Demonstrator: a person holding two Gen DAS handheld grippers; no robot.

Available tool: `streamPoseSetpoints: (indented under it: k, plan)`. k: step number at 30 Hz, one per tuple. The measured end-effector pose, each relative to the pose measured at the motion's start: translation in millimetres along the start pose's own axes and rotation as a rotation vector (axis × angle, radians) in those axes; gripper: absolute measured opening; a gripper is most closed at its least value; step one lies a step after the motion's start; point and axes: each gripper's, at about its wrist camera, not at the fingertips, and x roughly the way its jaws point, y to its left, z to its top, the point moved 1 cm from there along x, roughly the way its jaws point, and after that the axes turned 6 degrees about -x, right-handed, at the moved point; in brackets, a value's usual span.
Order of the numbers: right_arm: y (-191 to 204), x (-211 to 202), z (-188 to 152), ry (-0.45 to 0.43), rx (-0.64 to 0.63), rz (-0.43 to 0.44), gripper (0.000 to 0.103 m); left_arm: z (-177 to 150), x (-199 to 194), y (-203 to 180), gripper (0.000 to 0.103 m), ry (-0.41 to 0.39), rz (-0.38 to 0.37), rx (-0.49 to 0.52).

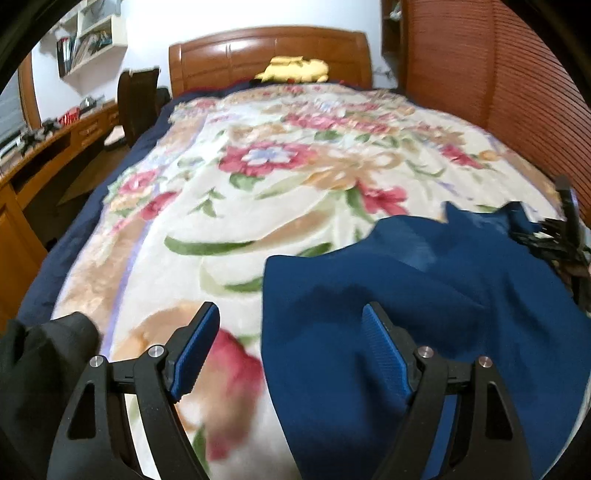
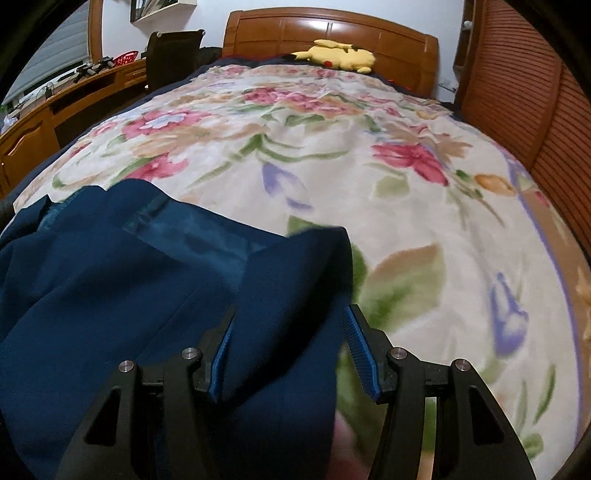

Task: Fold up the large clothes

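- Both fingers of the left gripper (image 1: 290, 354) are spread wide with nothing between them; the left one hangs over the blanket, the right one over the edge of the blue garment (image 1: 424, 295).
- Fingers of the right gripper (image 2: 291, 354) stand apart too, and a fold of the blue garment (image 2: 147, 266) lies in the gap; whether they touch it, I cannot tell.
- Each gripper is held low, pointing along the bed toward the headboard.
- Crumpled, the blue garment lies at the near end of the bed, on top of the floral blanket (image 1: 277, 177), with a lighter lining showing at its far edge.
- Just beyond the garment's right corner, in the left camera's view, sits a blurred black object I cannot make out.
- A dark cloth (image 1: 44, 347) lies at the near left edge.
- At the far end a yellow plush toy (image 2: 340, 55) rests against the wooden headboard (image 2: 332, 29).
- Left of the bed stand a wooden desk (image 2: 55, 114) and a dark chair (image 2: 173, 55); slatted wooden panels (image 2: 535, 110) run along the right.
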Motion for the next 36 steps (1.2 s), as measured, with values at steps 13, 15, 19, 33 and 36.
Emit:
streamPoseSetpoints:
  k: [13,15,19,33,36]
  plan:
    - [-4,4,-5,-0.053,-0.010,0.101,0.040,-5,75,18,0.033,0.124,-0.143,-0.059]
    - [-2,-2,-5,-0.078,-0.029,0.106,0.018,-5,72,14,0.009,0.123,-0.172,-0.048]
    - [-8,-25,-6,-0.175,-0.012,0.091,0.008,-1,48,16,0.003,0.021,-0.142,-0.038]
    - [-44,-29,-23,-0.168,0.190,-0.004,0.054,3,29,50,0.024,-0.080,-0.030,-0.119]
    - [-39,-37,-27,-0.187,0.170,-0.034,0.058,-1,9,54,0.051,-0.120,-0.038,-0.142]
